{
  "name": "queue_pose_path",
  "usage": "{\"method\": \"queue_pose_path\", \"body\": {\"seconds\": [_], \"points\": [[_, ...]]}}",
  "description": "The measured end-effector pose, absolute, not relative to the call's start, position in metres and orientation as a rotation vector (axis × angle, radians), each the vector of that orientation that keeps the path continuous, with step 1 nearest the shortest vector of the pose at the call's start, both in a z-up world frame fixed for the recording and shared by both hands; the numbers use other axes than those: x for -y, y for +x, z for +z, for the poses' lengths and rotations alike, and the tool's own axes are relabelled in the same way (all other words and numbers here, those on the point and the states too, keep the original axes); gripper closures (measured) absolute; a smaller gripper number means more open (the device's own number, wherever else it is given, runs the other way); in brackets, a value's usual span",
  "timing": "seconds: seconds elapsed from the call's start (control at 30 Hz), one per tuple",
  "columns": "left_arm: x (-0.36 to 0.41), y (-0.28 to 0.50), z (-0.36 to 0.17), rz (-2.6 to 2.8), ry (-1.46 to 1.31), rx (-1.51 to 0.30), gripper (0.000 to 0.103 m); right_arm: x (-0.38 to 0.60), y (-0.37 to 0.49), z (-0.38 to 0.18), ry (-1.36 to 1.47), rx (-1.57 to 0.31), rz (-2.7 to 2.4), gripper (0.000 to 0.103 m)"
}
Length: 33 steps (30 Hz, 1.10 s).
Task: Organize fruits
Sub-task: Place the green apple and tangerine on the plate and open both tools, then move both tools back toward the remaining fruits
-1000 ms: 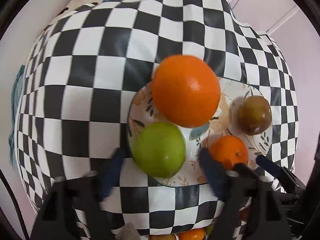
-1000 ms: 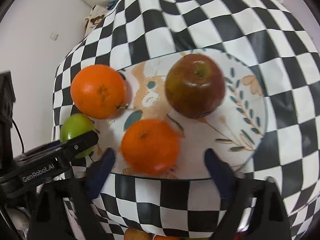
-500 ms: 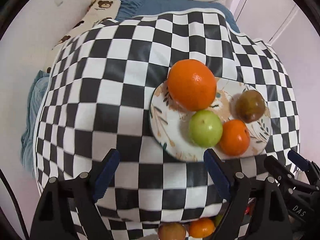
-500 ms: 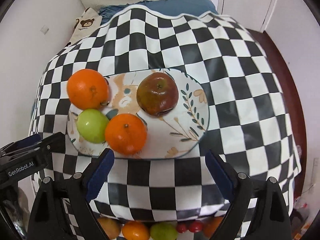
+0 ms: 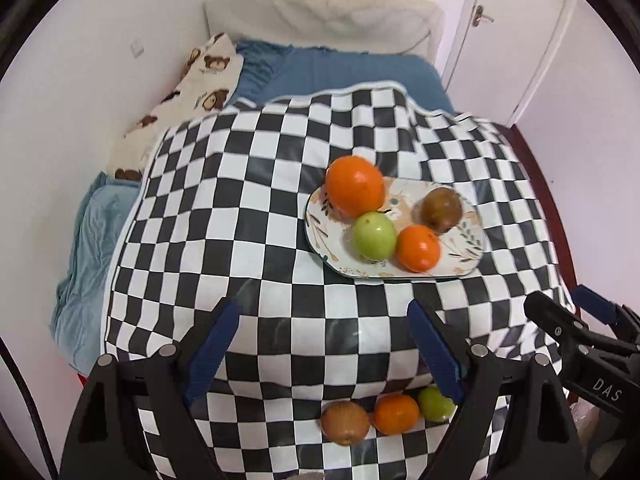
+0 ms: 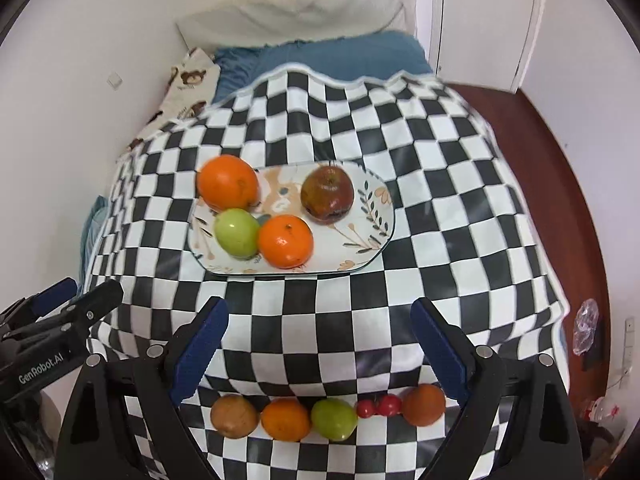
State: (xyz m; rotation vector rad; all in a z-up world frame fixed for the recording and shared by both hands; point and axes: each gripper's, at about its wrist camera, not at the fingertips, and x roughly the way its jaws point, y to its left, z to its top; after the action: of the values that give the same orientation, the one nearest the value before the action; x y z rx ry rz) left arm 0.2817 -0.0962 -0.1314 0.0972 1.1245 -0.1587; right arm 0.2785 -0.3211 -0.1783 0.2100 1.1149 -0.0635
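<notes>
A floral plate (image 6: pixel 360 240) on the checkered table holds a large orange (image 6: pixel 228 182), a green apple (image 6: pixel 237 233), a small orange (image 6: pixel 285 241) and a dark red apple (image 6: pixel 327 189). The same plate (image 5: pixel 466 254) shows in the left wrist view with the large orange (image 5: pixel 354 186) and green apple (image 5: pixel 374 236). A row of fruit lies at the table's near edge: a brown fruit (image 6: pixel 234 416), an orange (image 6: pixel 285 419), a green apple (image 6: pixel 334 419), small red fruits (image 6: pixel 380 407). My left gripper (image 5: pixel 324 346) and right gripper (image 6: pixel 320 340) hang open and empty above the table, well short of the plate.
The checkered cloth (image 6: pixel 440 208) drapes over the table's edges. Behind it lies a bed with blue bedding (image 5: pixel 340 68) and a bear-print pillow (image 5: pixel 192 84). A white door (image 6: pixel 484 20) and red-brown floor (image 6: pixel 560 152) are at the right.
Both grippers have lifted and pulled back from the plate; the fruit now looks smaller and farther. The near-edge fruit row and the bed have come into view. The fruit has not moved.
</notes>
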Motion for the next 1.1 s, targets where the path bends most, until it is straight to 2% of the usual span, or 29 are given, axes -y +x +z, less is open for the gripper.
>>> {"method": "queue_pose_path", "body": {"seconds": [0.33, 0.6, 0.67, 0.8, 1.03, 1.1], "points": [[0.089, 0.233, -0.099, -0.223, 0.106, -1.058, 0.017, 0.298, 0.211, -0.125, 0.231, -1.011, -0.091, 0.009], [0.08, 0.204, -0.108, -0.233, 0.094, -1.1, 0.016, 0.303, 0.166, -0.128, 0.333, -1.031, -0.088, 0.008], [0.078, 0.199, -0.119, -0.228, 0.091, -1.126, 0.0, 0.307, 0.16, -0.138, 0.348, -1.055, -0.087, 0.008], [0.08, 0.192, -0.157, -0.176, 0.128, -1.199, 0.0, 0.32, 0.152, -0.175, 0.402, -1.144, -0.067, 0.008], [0.089, 0.197, -0.264, -0.079, 0.132, -1.462, 0.0, 0.341, 0.158, -0.289, 0.585, -1.381, 0.032, 0.008], [0.092, 0.201, -0.293, -0.051, 0.122, -1.532, 0.0, 0.349, 0.161, -0.326, 0.692, -1.446, 0.049, 0.015]]}}
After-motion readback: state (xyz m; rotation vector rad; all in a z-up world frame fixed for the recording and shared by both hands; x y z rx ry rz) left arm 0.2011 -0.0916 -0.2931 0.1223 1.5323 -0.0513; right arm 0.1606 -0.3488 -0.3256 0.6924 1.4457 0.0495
